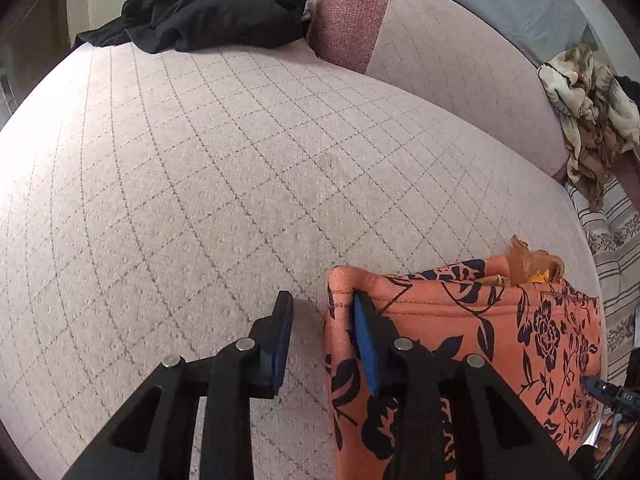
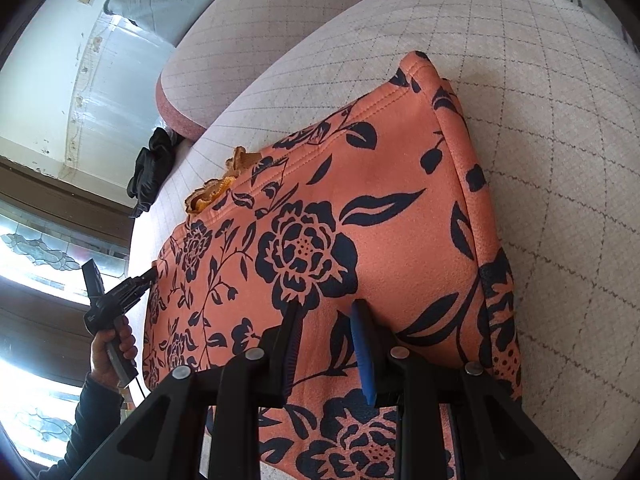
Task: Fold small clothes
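Observation:
An orange garment with a dark navy flower print [image 1: 472, 344] lies folded flat on the pale checked sofa seat [image 1: 224, 184]. It fills the right wrist view [image 2: 352, 216]. My left gripper [image 1: 320, 328] is open at the garment's left edge, its right finger over the hem and its left finger over bare seat. My right gripper [image 2: 326, 332] is open just above the garment's near side, holding nothing. A brown and yellow frill [image 1: 532, 266] sticks out at the garment's far edge, also seen in the right wrist view [image 2: 224, 184].
A black garment [image 1: 208, 12] lies heaped at the seat's far end. A crumpled cream and brown patterned cloth [image 1: 592, 116] hangs over the backrest at right. A striped floral cover [image 1: 616, 248] lies beyond the seat's right side. A pink armrest [image 1: 352, 12] stands at the back.

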### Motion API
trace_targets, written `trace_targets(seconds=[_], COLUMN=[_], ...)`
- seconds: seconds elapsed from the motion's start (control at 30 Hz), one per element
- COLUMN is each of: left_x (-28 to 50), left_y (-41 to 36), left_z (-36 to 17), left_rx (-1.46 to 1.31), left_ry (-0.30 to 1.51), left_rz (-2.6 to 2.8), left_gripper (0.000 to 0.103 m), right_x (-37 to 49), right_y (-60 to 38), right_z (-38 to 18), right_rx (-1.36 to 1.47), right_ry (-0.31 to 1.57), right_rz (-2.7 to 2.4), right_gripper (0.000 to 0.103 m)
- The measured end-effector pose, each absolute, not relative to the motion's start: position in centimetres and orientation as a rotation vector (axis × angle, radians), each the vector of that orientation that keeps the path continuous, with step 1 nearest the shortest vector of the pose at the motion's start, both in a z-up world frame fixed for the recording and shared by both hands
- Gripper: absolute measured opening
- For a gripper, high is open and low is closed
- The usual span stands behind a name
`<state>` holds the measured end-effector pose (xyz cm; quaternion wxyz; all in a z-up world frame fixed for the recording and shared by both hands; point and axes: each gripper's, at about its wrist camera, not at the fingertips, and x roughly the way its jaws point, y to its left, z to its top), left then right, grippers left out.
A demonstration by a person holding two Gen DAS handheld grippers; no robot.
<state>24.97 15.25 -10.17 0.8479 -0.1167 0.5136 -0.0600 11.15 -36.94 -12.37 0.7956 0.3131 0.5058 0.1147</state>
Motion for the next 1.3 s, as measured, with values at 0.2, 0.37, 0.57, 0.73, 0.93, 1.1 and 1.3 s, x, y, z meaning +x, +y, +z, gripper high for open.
trace_targets(seconds=[0.2, 0.37, 0.57, 0.73, 0.93, 1.1, 1.3], left_x=[23.0, 19.3, 16.3, 15.3, 13.8, 12.4, 8.8], left_y=[14.5, 13.1, 11.2, 10.6, 10.0, 9.1, 7.4], left_z=[-7.2, -4.7, -4.5, -5.1, -4.5, -4.6, -4.4], left_rx=[-0.196, -0.147, -0.096, -0.119, -0.145, -0.154, -0.177], left_ry=[1.006, 0.94, 0.958, 0.986, 0.984, 0.987, 0.97], left_rz=[-0.107, -0.09, -0.082, -0.069, -0.066, -0.074, -0.084], left_gripper=[0.045, 0.058, 0.058, 0.058, 0.058, 0.06, 0.066], right_x=[12.0, 16.9, 19.2, 18.1, 15.5, 9.7, 0.9], right_y=[-36.1, -37.4, -42.7, -41.0, -41.6, -37.6, -34.5], right_z=[-9.6, -9.6, -12.0, -11.2, -9.0, -7.2, -10.5], right_rx=[0.604, 0.659, 0.906, 0.741, 0.779, 0.74, 0.791], right_ry=[1.069, 1.04, 0.951, 0.982, 0.913, 0.89, 0.938], right_rz=[0.266, 0.263, 0.101, 0.13, 0.057, 0.183, 0.212], right_gripper=[0.03, 0.059, 0.055, 0.059, 0.059, 0.059, 0.06])
